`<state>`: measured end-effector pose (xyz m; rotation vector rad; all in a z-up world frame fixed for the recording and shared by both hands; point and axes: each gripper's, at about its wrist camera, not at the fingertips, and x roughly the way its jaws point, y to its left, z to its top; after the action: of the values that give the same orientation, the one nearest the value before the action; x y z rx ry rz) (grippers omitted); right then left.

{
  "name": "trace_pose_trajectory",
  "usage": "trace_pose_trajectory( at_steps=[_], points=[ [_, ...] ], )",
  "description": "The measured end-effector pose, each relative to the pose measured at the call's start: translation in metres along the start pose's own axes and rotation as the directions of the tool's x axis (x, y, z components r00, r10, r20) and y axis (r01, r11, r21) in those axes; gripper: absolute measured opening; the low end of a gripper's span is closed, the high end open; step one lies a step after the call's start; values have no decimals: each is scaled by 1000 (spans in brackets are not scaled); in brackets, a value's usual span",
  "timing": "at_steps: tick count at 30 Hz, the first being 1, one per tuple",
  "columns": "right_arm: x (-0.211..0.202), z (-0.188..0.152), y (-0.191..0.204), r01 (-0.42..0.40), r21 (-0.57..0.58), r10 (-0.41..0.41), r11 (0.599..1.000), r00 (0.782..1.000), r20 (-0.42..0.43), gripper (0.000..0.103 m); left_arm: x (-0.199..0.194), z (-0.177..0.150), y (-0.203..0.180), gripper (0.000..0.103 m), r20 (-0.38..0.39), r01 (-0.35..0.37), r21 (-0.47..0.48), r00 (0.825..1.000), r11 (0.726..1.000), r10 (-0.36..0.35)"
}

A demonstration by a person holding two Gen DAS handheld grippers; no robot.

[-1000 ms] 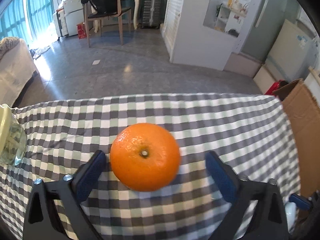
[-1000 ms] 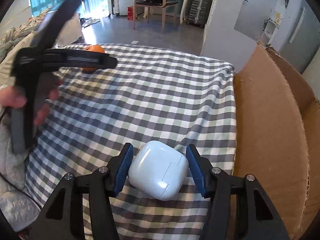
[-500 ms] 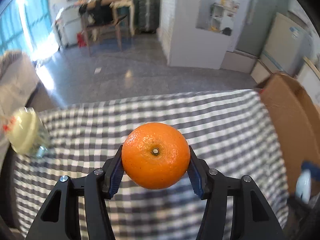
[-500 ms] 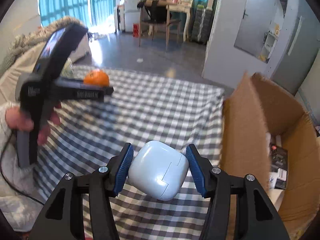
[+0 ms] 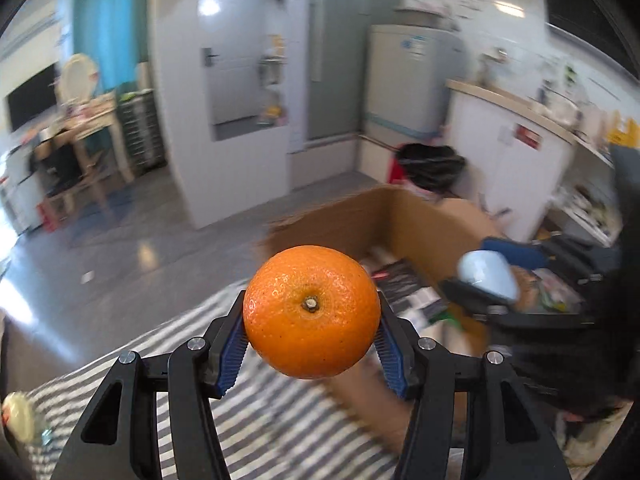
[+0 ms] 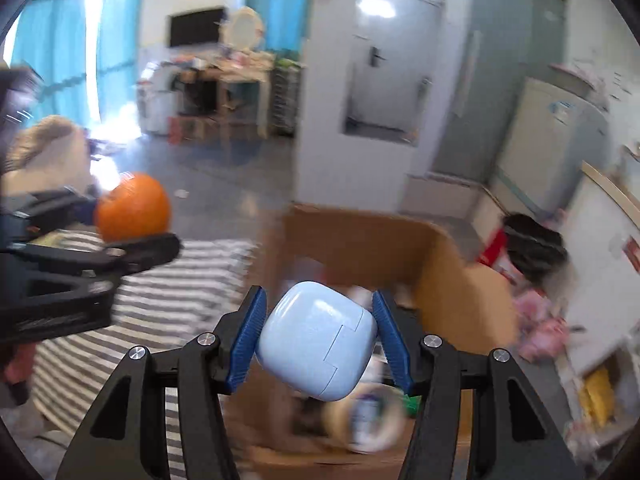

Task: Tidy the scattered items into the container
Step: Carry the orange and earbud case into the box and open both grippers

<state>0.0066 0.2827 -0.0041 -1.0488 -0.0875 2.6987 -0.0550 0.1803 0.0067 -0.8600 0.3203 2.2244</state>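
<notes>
My left gripper [image 5: 311, 334] is shut on an orange [image 5: 311, 311] and holds it in the air above the checked tablecloth [image 5: 280, 420], near the open cardboard box [image 5: 400, 216]. My right gripper [image 6: 319, 340] is shut on a pale blue earbud case [image 6: 316, 346] and holds it over the cardboard box [image 6: 360, 240]. The right gripper with the case [image 5: 486, 274] shows at the right of the left wrist view. The left gripper with the orange [image 6: 133, 207] shows at the left of the right wrist view.
The box holds several items, among them a tape roll [image 6: 360, 420] and dark packets [image 5: 404, 284]. A glass jar [image 5: 18, 420] stands on the cloth at the far left. A black bin bag [image 5: 432, 162] and white cabinets stand behind the box.
Both grippers have lifted off the table and swung right toward the box. The left gripper closed on the orange a second ago; the earbud case now hangs over the box.
</notes>
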Motion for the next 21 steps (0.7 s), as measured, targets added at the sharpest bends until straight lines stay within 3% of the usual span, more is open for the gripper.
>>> trace_pose_trajectory(
  at_steps=[3,6,11,12,14,21],
  points=[
    [34,-12,-30,48,44,-44,998,995,-91,55,30,8,-31,58,-39,48,29,998,998,-47],
    [62,-24,-53,56,86,-40,995,984,-172,55,63,11,-48,58,-86,51,47,995,998,-46],
    [83,-36,-69,51,99,-30,994,979,-204,56,100,11,-58,62,-146,15,58,989,998,-6],
    [85,-36,-74,53,103,-32,993,980,-197,63,102,11,-59,66,-144,7,64,990,998,3],
    [82,-37,-78,59,109,-40,992,985,-170,79,98,10,-60,103,-128,-13,68,992,998,22],
    [66,-33,-77,44,111,-31,993,992,-119,81,77,10,-48,103,-91,-94,73,991,993,101]
  ],
)
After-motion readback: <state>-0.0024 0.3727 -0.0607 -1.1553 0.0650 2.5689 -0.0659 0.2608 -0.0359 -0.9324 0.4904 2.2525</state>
